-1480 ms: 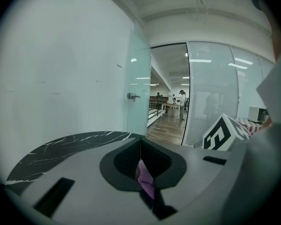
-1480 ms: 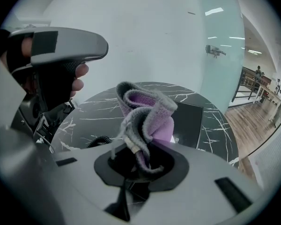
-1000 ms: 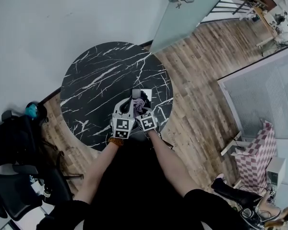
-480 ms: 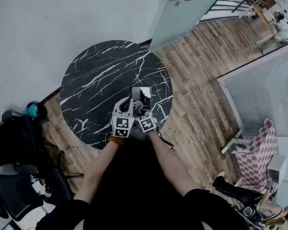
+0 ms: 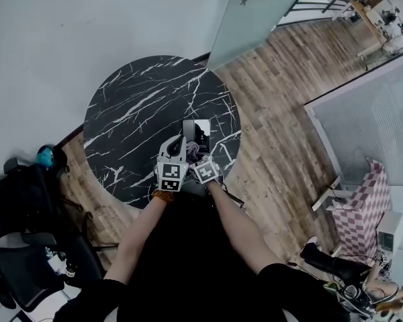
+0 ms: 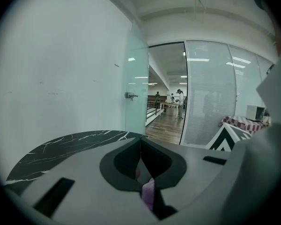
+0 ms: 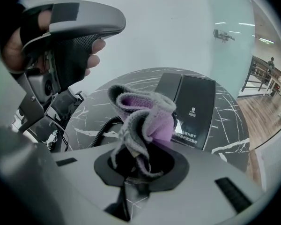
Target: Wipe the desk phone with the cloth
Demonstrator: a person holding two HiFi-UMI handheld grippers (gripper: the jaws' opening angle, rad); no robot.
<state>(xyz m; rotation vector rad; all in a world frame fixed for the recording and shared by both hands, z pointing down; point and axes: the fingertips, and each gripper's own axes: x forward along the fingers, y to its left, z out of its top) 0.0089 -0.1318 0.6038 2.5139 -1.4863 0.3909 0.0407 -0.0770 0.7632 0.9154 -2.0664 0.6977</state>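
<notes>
right gripper (image 7: 136,170): clamped on purple-grey cloth (image 7: 143,121), just short of desk phone (image 7: 192,109) | left gripper (image 6: 140,153): jaws pressed together, purple sliver beneath, possibly cloth; at phone's near side | phone: flat on marble table (image 5: 134,113)

The desk phone (image 7: 189,109) stands in the way directly ahead of the right tongs (image 7: 136,165), and its coiled cord (image 7: 103,130) trails off to their left. The bunched cloth (image 7: 140,118) fills those jaws. The left tongs (image 5: 174,146), jaws together, sit just beside them with hardly a gap between the two. Ahead and left of the left tongs, the tabletop (image 5: 134,106) lies open up to the wall (image 5: 87,25). An office chair (image 5: 20,200) crowds the floor well to their left.
</notes>
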